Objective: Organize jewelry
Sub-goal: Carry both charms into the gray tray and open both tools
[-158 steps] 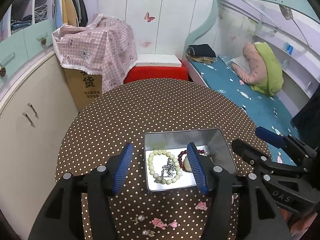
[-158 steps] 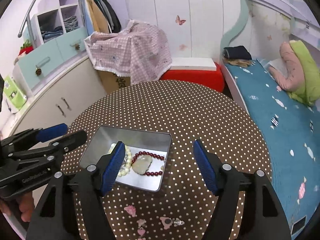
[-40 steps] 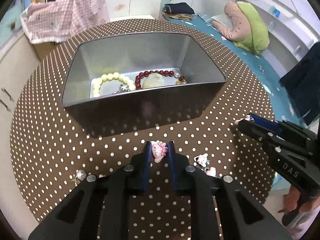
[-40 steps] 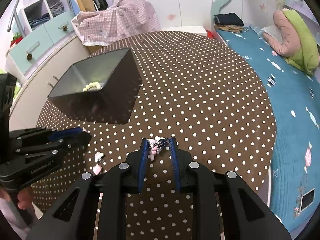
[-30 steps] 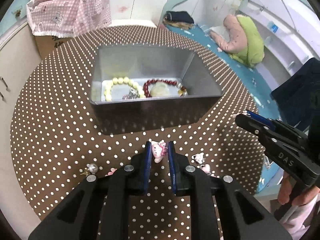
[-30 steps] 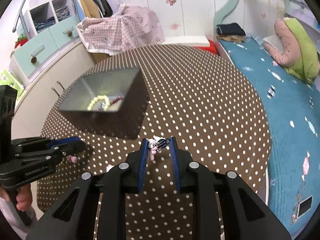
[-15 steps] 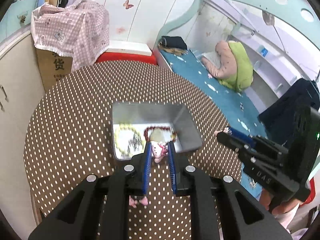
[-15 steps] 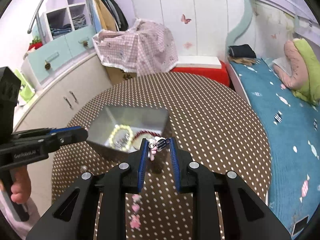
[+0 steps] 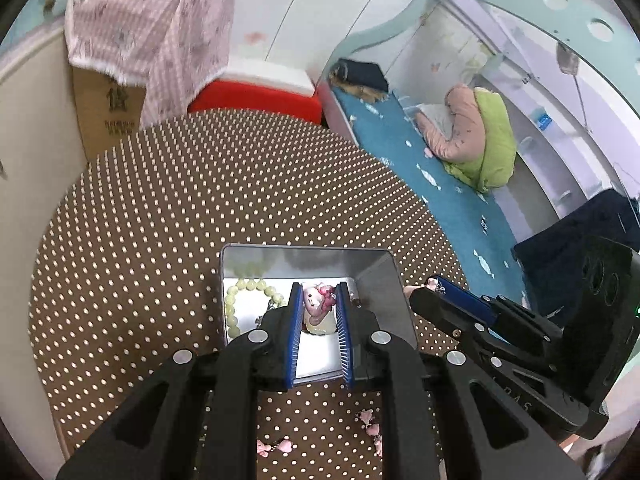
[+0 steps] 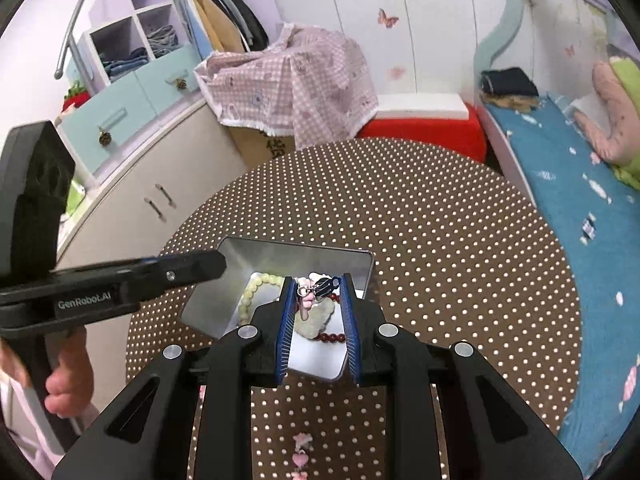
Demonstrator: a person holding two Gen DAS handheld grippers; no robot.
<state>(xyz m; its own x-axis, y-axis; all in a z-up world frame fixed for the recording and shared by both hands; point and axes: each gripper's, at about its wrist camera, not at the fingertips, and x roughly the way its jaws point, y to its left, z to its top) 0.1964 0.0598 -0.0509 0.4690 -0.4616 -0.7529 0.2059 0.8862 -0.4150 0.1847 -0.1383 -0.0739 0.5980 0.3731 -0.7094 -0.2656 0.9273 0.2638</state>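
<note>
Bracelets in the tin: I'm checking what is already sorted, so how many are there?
2. A pale green bead bracelet lies at the left of the tin; a dark red bead bracelet lies at the right, partly hidden by the jaws. More may be hidden.

Pink charm [image 9: 317, 300] (gripped) over tin [image 9: 376, 276]

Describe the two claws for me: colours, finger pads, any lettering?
Both are matte black plastic with silver bolt heads. The left claw and right claw have ribbed blue finger pads. Seen from the right wrist view, the left tool's side reads "GenRobot.AI" in white; a bare hand grips its handle.
</note>
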